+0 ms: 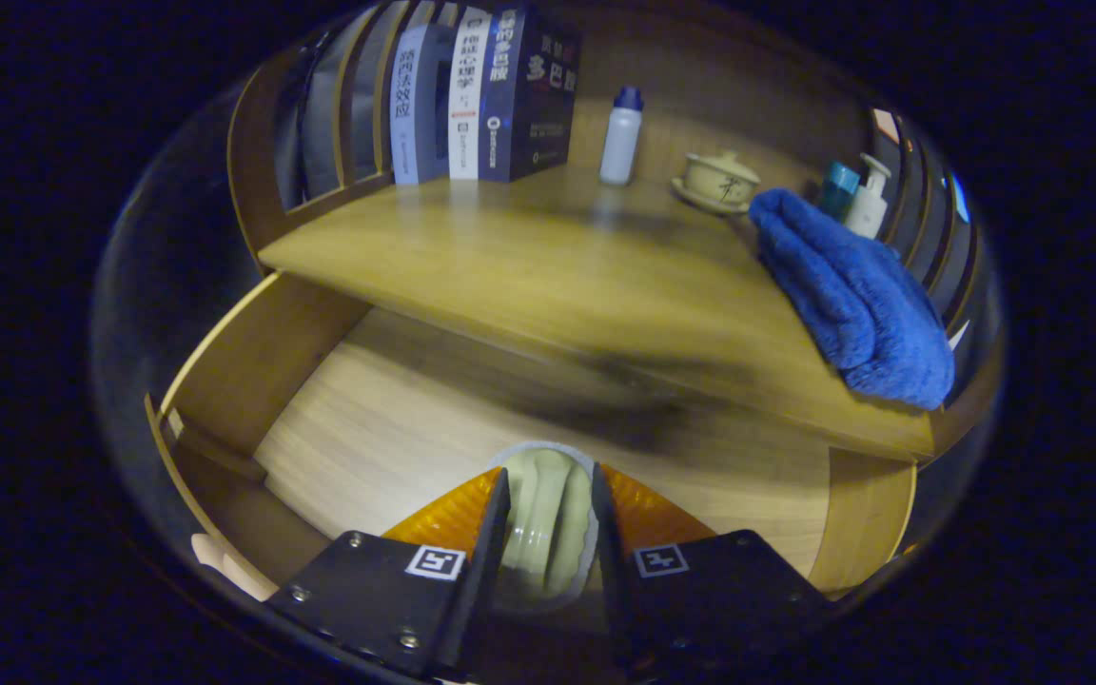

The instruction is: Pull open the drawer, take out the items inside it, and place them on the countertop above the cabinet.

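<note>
Countertop [548, 276] w/ books [481, 95], blue towel [852, 295], lidded cup [721, 179], bottle [621, 138] beyond fingers. Drawer [253, 371] below it pulled open, floor looks bare otherwise. Gripper [548, 523] clenched on pale ribbed item [548, 514], both fingers pressing its sides, over drawer. Risk, imo: item clips counter edge on lift & slips from grip; towel crowds the landing spot.
</note>
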`<move>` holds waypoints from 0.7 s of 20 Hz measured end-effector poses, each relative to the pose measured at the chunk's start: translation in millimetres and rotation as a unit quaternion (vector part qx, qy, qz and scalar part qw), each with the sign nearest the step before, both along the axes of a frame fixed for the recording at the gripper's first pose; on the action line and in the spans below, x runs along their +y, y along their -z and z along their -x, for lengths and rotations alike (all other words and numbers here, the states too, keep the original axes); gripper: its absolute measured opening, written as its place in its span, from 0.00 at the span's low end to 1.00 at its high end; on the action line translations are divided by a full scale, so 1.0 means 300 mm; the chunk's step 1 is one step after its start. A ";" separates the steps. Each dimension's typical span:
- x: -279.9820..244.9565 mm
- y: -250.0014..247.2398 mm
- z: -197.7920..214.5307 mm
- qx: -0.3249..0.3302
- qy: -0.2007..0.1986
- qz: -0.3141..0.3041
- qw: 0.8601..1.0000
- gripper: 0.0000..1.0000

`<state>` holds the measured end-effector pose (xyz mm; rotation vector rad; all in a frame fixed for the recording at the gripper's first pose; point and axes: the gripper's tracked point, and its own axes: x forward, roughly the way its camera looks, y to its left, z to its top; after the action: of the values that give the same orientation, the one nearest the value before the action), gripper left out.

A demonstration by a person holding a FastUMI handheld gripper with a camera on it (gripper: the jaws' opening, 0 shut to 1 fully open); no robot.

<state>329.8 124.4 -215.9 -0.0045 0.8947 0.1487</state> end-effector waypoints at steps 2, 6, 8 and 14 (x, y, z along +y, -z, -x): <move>0.021 0.010 0.009 0.014 -0.016 -0.010 1.000 0.45; -0.008 0.010 -0.032 -0.001 0.002 -0.008 1.000 0.16; 0.004 -0.009 -0.023 -0.006 -0.002 -0.016 1.000 0.16; 0.024 -0.129 0.006 -0.055 -0.017 -0.042 0.997 0.16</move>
<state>328.0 131.7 -177.3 0.0494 0.7792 0.2159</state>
